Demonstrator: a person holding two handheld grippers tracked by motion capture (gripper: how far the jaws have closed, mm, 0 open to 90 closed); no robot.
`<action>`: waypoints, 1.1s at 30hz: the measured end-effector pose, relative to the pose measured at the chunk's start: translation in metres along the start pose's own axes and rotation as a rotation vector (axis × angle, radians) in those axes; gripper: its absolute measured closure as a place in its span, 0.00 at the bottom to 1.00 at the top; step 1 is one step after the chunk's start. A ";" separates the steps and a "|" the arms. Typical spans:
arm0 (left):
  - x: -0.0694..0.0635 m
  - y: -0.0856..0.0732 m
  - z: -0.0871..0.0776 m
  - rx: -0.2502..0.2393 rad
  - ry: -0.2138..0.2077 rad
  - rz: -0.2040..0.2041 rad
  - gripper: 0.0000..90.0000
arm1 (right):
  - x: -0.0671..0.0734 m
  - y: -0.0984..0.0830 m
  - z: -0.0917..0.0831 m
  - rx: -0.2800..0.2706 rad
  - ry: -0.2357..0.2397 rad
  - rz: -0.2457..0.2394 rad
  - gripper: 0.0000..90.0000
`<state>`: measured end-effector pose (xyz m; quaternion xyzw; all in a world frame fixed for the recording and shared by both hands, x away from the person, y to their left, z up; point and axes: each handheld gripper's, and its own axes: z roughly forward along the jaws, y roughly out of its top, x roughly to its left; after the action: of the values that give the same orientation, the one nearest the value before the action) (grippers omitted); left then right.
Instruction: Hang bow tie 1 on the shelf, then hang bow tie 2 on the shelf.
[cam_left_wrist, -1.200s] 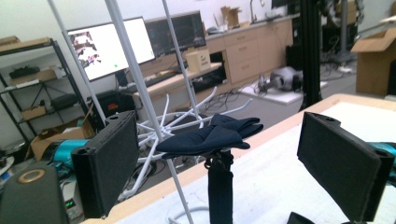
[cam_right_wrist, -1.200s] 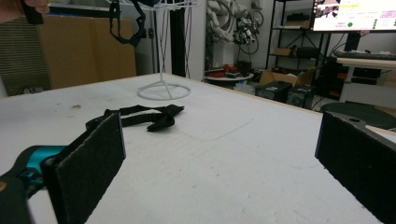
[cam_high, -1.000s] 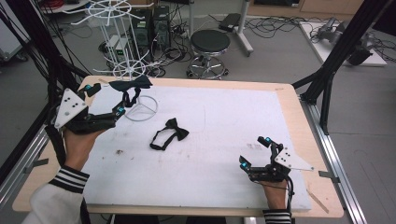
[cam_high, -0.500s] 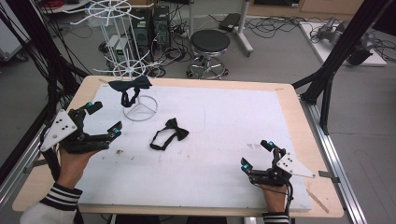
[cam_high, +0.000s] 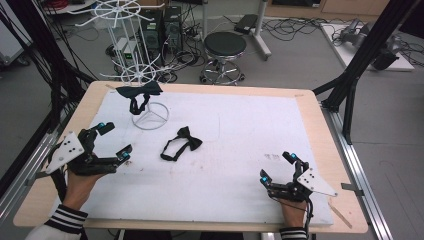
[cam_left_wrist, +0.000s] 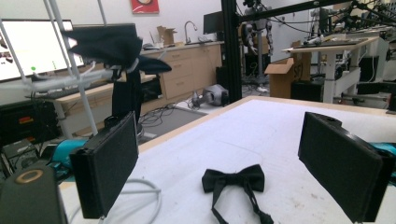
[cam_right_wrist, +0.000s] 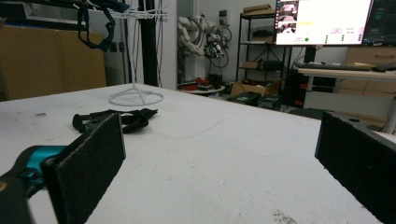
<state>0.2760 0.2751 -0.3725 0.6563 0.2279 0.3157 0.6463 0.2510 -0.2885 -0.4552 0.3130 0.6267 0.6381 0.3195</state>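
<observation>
**Surface and material notes**

Bow tie (cam_high: 182, 143): black cloth, faint satin sheen. Second bow tie (cam_high: 139, 91): matt black fabric, hung on white-coated wire stand (cam_high: 150, 116). Table (cam_high: 320, 131): pale wood edge, covered by white matt sheet (cam_high: 240, 130), slightly stained. Left gripper (cam_high: 111, 141) jaw pads: black, rough, foam-like.

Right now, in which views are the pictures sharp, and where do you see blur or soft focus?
High view: even light, soft shadows; the bow tie on the table and both grippers are fairly sharp. Left gripper view: the bow tie on the table is sharp, the near jaws slightly soft. Right gripper view: the near jaws are blurred, the white stand clearer.
</observation>
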 end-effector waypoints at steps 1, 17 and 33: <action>0.000 -0.002 0.000 0.000 0.002 -0.010 0.14 | 0.000 0.000 0.000 0.003 0.001 0.008 0.01; -0.005 -0.004 0.004 0.022 -0.006 0.003 0.14 | 0.000 0.000 0.000 0.004 -0.004 -0.001 0.01; -0.019 0.011 0.045 0.136 -0.154 0.058 0.14 | 0.001 0.000 0.001 0.007 -0.002 -0.007 0.01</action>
<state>0.2934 0.2291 -0.3619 0.7271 0.1795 0.2668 0.6066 0.2512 -0.2875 -0.4554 0.3126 0.6296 0.6347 0.3211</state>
